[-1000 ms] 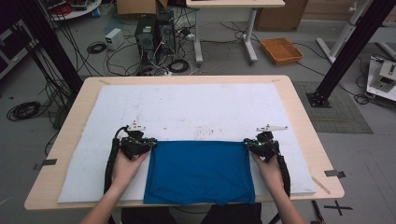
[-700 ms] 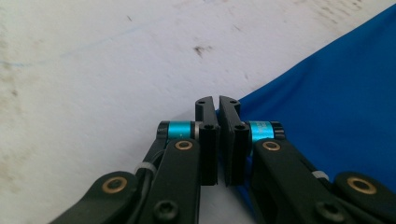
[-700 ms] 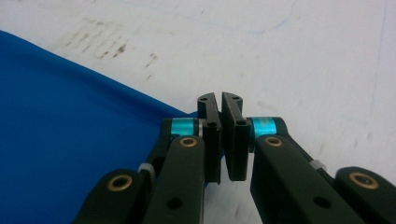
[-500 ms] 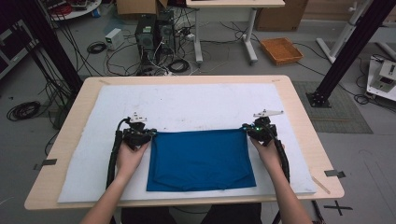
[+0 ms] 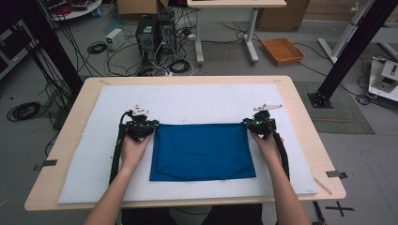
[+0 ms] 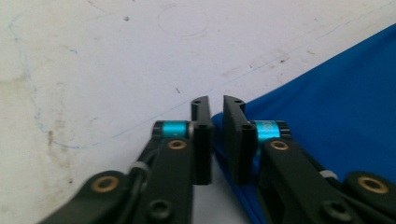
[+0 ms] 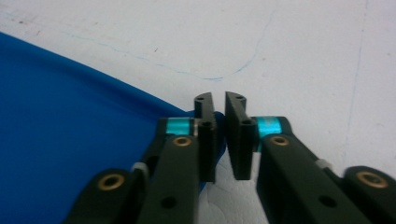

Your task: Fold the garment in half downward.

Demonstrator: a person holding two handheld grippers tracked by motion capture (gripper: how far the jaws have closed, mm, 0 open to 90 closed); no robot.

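Note:
A blue cloth [image 5: 202, 152] lies flat on the white mat [image 5: 187, 101], its near edge folded over. My left gripper [image 5: 149, 125] is shut on the cloth's far left corner, and my right gripper [image 5: 248, 123] is shut on the far right corner. In the left gripper view the jaws of the left gripper [image 6: 217, 105] stand nearly together, with the edge of the blue cloth [image 6: 336, 102] pinched between them. The right gripper view has the right gripper [image 7: 217, 100] closed on the corner of the blue cloth [image 7: 70, 140] in the same way. The far edge is stretched straight between the two grippers.
The mat covers most of the wooden table [image 5: 309, 126]. Faint blue pen lines [image 7: 219, 77] mark the mat. On the floor beyond the table are a computer tower [image 5: 148, 35], loose cables and an orange tray [image 5: 283, 50].
Both grippers have moved away from the person, dragging the blue cloth farther onto the mat. Its near edge now lies on the table rather than hanging over the front.

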